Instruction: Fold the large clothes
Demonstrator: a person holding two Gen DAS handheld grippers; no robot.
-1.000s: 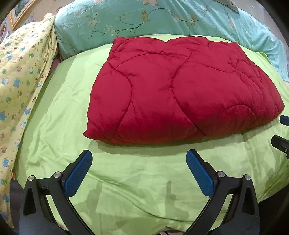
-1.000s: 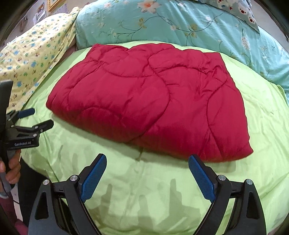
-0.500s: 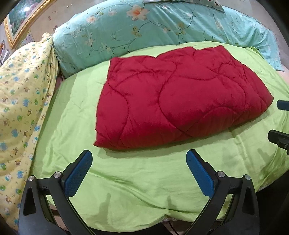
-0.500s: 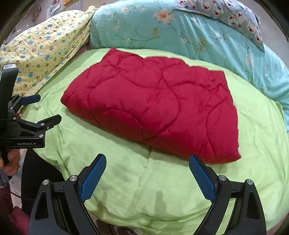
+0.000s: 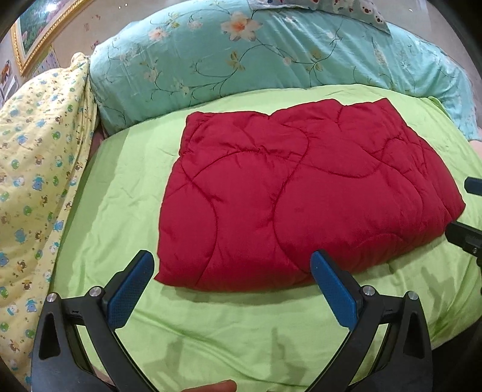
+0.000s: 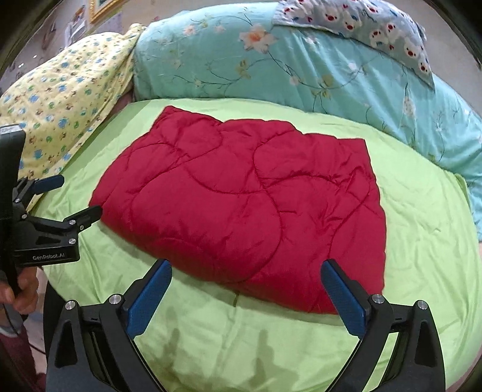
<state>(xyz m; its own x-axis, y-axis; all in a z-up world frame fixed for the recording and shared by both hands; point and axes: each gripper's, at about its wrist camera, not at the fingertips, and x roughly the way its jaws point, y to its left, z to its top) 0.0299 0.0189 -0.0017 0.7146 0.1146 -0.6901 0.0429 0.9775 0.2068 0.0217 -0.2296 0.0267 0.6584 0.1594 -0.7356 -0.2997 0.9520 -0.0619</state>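
Lying folded on green sheet [image 5: 126, 187]: red quilt [image 5: 295, 193]; L tongs [image 5: 232, 271] wide, empty; R tongs [image 6: 245, 279] opening, empty.

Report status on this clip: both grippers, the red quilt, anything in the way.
Left gripper open, empty. Right gripper opening wide, nothing between pads. Red quilt folded flat on green bedspread, untouched. Nothing in the way.

Place: home bedroom.
Bed: lime-green sheet [image 5: 120, 187] spread over it.
Bedding: teal floral quilt [image 5: 241, 57], yellow cartoon-print quilt [image 5: 36, 156], patterned pillow [image 6: 376, 27].
Wall: gilt-framed picture [image 5: 39, 30].
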